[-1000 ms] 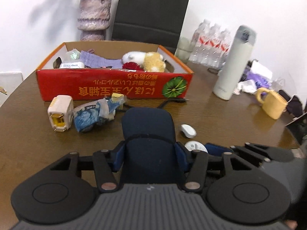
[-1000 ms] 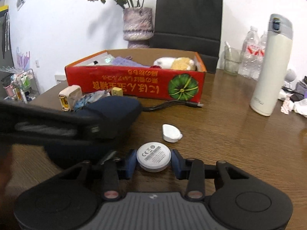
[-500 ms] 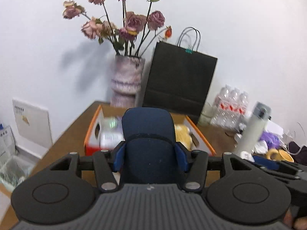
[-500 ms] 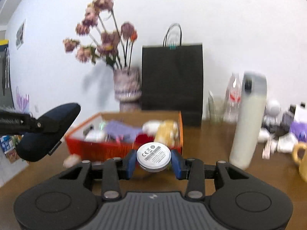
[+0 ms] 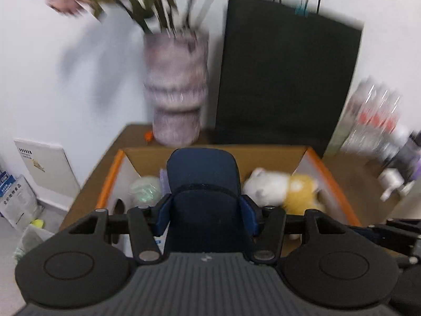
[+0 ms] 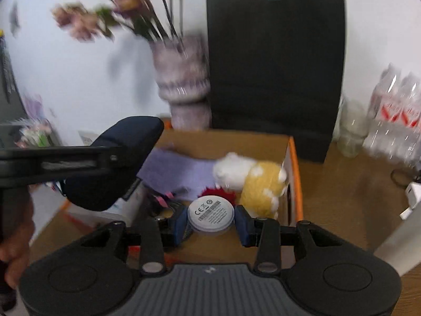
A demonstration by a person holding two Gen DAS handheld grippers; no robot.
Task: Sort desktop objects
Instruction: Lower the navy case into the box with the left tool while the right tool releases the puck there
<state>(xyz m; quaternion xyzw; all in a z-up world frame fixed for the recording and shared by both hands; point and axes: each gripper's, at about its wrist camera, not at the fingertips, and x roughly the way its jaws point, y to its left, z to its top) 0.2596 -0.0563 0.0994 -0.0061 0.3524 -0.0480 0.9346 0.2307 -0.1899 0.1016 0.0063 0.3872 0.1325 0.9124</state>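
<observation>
My left gripper (image 5: 204, 212) is shut on a dark blue zippered case (image 5: 204, 181), held above the open cardboard box (image 5: 323, 168). From the right wrist view the same case (image 6: 110, 168) hangs at the left over the box's near left part. My right gripper (image 6: 210, 221) is shut on a round white disc (image 6: 210, 212) with printed marks, above the box's near edge. Inside the box (image 6: 293, 163) lie a white and yellow plush toy (image 6: 252, 179), a purple cloth (image 6: 176, 171) and a red fuzzy item (image 6: 218, 192).
Behind the box stand a purple vase (image 6: 184, 89) with dried roses and a black paper bag (image 6: 273, 71). Water bottles (image 6: 394, 115) and a glass (image 6: 352, 129) are at the right on the wooden table (image 6: 347, 192). A white flask (image 6: 402, 237) stands near right. A hand (image 6: 13, 242) shows at left.
Both grippers have lifted their loads off the table and carried them forward over the box. The box interior now lies right beneath them.
</observation>
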